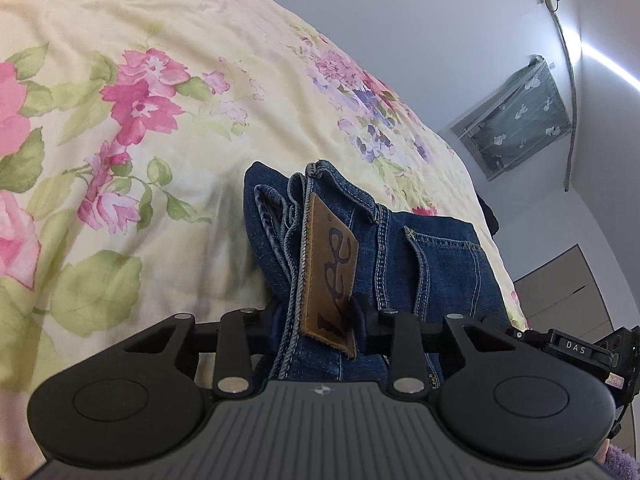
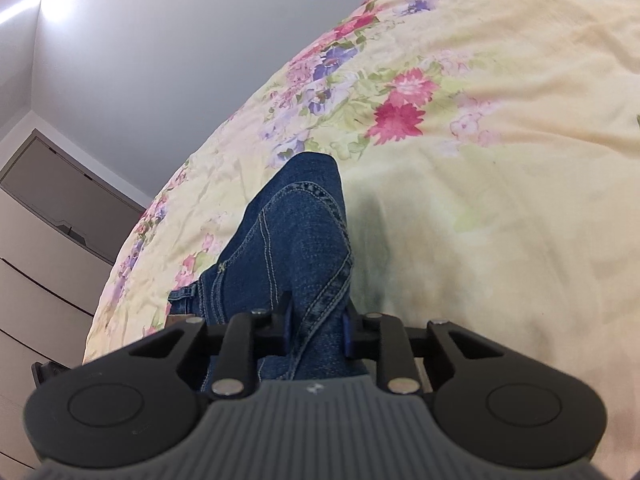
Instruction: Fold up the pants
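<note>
The left claw is clamped on the waistband of the blue jeans, its two black fingers pressing the bunched denim from either side. A brown leather brand patch on the waistband stands between those fingers and runs toward twelve o'clock in the left wrist view. From the grip, the rest of the denim spreads toward two o'clock, with a belt loop and pocket stitching showing, over the floral bedspread that covers the bed. At three o'clock in that view, part of the other black handheld device shows at the frame edge.

The right claw is closed on another part of the same jeans, blue pads squeezing a seamed fold of cloth. In the right wrist view the denim rises from the grip toward twelve o'clock to a rounded end, with the yellow flowered bedspread behind it. A wardrobe stands at nine o'clock against a pale wall.
</note>
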Demonstrator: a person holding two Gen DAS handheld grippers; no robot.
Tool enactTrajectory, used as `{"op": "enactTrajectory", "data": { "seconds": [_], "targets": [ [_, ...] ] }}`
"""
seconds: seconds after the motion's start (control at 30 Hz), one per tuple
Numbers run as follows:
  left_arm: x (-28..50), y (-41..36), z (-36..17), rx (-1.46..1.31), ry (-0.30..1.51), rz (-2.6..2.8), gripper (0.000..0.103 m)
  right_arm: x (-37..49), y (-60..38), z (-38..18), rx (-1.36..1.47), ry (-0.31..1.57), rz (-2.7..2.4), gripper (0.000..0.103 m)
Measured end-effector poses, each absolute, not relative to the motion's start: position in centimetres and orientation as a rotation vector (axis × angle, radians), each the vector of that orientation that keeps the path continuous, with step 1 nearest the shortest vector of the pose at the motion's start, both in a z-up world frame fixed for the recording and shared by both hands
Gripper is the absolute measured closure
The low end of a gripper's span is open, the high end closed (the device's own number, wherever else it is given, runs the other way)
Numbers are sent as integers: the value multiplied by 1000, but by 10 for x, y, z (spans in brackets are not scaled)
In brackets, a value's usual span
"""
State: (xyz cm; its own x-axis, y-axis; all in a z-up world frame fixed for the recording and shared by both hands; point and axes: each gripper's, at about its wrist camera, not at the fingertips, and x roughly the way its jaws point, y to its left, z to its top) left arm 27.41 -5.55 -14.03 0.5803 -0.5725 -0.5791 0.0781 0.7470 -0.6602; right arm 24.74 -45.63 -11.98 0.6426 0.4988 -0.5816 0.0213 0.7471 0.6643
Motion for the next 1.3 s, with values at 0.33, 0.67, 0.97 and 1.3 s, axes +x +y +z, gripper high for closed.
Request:
{"op": "enactTrajectory", "data": {
  "seconds": [0.33, 0.67, 0.97, 1.3],
  "targets": [
    [240, -41, -88, -530, 851, -417, 67, 209, -433, -75, 667, 829, 311, 87],
    [221, 29, -37, -463, 849, -387, 68, 190, -369, -45, 693, 818, 388, 87],
    [233, 143, -25, -426, 847, -275, 68, 228, -247, -50, 711, 862, 519, 87],
    [263, 215, -105, -512, 931, -178, 67, 288, -145, -113, 659, 981, 542, 87]
  ]
}}
